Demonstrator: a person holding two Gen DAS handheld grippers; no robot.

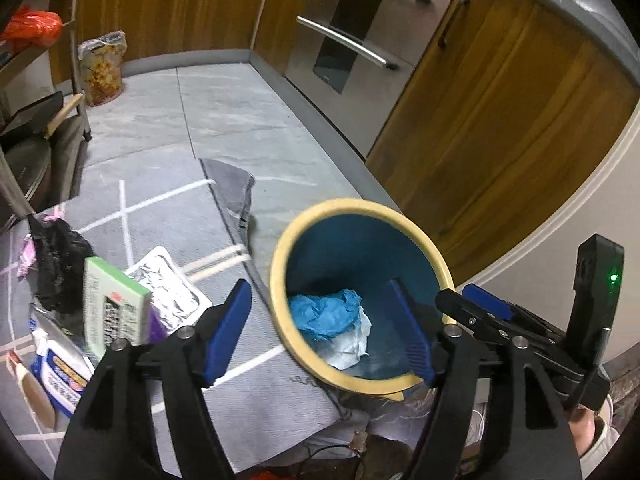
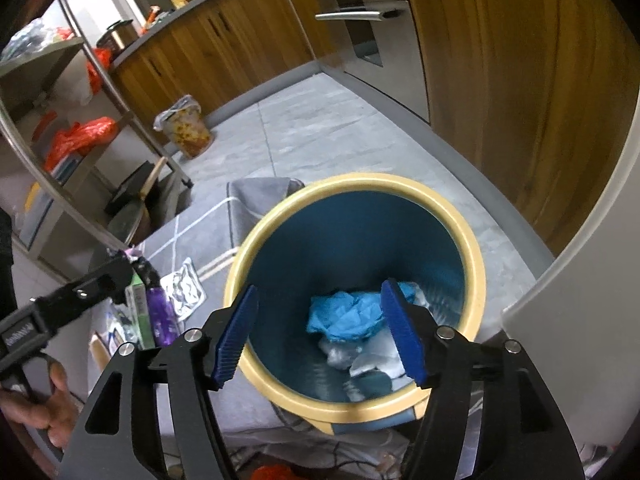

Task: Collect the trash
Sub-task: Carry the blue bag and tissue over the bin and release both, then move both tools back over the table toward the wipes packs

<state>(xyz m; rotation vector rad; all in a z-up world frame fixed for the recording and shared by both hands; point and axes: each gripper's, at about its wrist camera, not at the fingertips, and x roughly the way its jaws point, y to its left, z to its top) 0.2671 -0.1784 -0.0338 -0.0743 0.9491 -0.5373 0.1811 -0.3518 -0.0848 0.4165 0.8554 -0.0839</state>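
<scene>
**Both grippers empty over the bin**

Kitchen floor, grey tile, wood cabinets and a steel oven behind. A grey rug (image 1: 248, 364) covers the near floor, one corner folded back. On it stands the bin (image 2: 478, 264), blue inside with a cream rim, upright.

Step in hand, as I judge it: a drop into the bin is done and the next pickup has not begun. Crumpled blue paper (image 2: 344, 316) lies at the bottom of the bin with white tissue (image 2: 376, 364) beside and under it. Nothing sits between either pair of pads.

My right gripper (image 2: 320, 336) hangs over the bin mouth, tilted down and forward, fingers spread wide and holding nothing. My left gripper (image 1: 320, 332) points down the same way, spread too and empty; one finger is over the rug, the other over the bin's opening. In the right view my left hand (image 2: 44, 404) shows at the lower edge, wrapped on its handle.

Trash left to gather is on the rug, to the left of the bin: a green and white box (image 1: 112, 308) standing on end, a foil tray (image 1: 176, 288) just behind it, a black crumpled bag (image 1: 60, 264) further left, a white packet (image 1: 64, 380) nearest me. Other scraps there are too small to name.

Next move likely calls for swinging the left gripper over that pile, fingers kept wide, and picking one piece. The box looks the easiest grip; the foil tray lies flat and may need an edge.
</scene>
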